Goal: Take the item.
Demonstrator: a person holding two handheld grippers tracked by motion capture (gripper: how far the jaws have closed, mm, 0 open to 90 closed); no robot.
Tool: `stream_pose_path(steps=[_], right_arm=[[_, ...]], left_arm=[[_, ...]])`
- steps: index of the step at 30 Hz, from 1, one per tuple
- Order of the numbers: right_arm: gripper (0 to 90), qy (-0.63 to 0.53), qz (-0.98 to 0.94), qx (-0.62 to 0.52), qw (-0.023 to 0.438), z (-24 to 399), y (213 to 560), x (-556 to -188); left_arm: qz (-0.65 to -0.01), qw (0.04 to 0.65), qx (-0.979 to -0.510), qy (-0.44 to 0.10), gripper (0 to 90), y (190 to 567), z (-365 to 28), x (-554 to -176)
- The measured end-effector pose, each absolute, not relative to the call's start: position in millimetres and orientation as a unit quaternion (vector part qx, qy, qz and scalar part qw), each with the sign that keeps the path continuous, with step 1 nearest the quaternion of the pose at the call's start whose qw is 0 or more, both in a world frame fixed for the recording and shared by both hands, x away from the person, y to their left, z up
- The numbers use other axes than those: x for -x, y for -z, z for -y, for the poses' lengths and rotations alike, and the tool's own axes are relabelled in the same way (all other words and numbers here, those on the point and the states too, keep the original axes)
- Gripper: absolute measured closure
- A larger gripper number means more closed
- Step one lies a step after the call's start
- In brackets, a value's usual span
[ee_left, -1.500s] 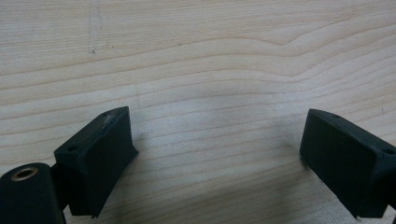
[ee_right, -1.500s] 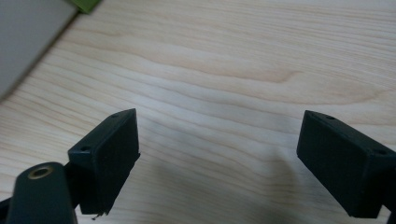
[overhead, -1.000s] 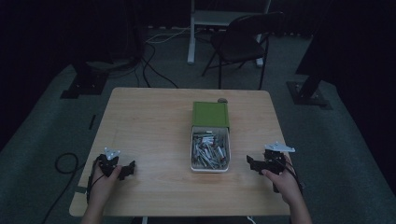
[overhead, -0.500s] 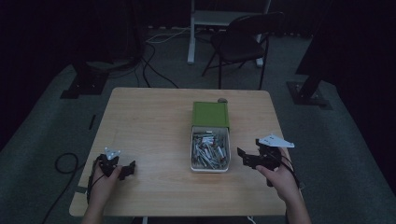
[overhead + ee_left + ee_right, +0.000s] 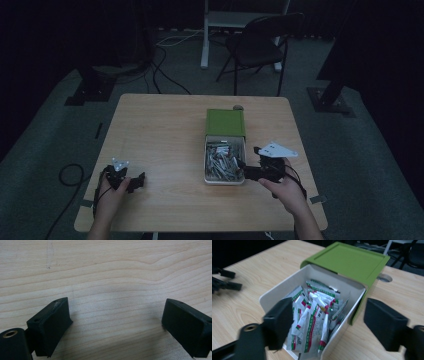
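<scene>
Left tool (image 5: 131, 183) low at the near counter (image 5: 160, 130) edge, jaws spread over bare wood. Right tool (image 5: 243, 170) at the white tray (image 5: 272, 296) of sachets (image 5: 312, 315) mid-counter, jaws apart, just been closing, nothing between them. Green lid (image 5: 225, 122) beyond. Chair (image 5: 260, 45) farther back.

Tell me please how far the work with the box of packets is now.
Done: the white drawer is already slid out of the green box, with the packets exposed. In hand: the right tongs are aimed at the packets, jaws apart and just closing a little, with no packet gripped. The left tongs rest open over bare table. Left: no packet lies outside the drawer, so any picking is still ahead.
</scene>
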State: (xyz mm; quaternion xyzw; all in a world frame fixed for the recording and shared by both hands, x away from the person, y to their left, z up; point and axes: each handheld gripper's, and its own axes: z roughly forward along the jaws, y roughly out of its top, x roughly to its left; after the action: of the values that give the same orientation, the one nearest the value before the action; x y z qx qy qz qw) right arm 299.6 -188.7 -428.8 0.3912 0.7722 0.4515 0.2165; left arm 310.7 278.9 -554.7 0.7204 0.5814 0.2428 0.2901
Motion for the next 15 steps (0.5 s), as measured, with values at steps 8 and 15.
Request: stream_pose_path(steps=[8,15], right_arm=[[52.6,-0.427,-0.797,-0.371,0.210,169.2,443.5,-301.6],[62.1,-0.402,-0.810,-0.360,0.229,158.8,453.9,-301.2]], left_arm=[[-0.581,0.290,-0.721,-0.243,8.9,554.7,-278.9,-310.7],[-0.581,0.290,-0.721,-0.243,8.9,554.7,-278.9,-310.7]])
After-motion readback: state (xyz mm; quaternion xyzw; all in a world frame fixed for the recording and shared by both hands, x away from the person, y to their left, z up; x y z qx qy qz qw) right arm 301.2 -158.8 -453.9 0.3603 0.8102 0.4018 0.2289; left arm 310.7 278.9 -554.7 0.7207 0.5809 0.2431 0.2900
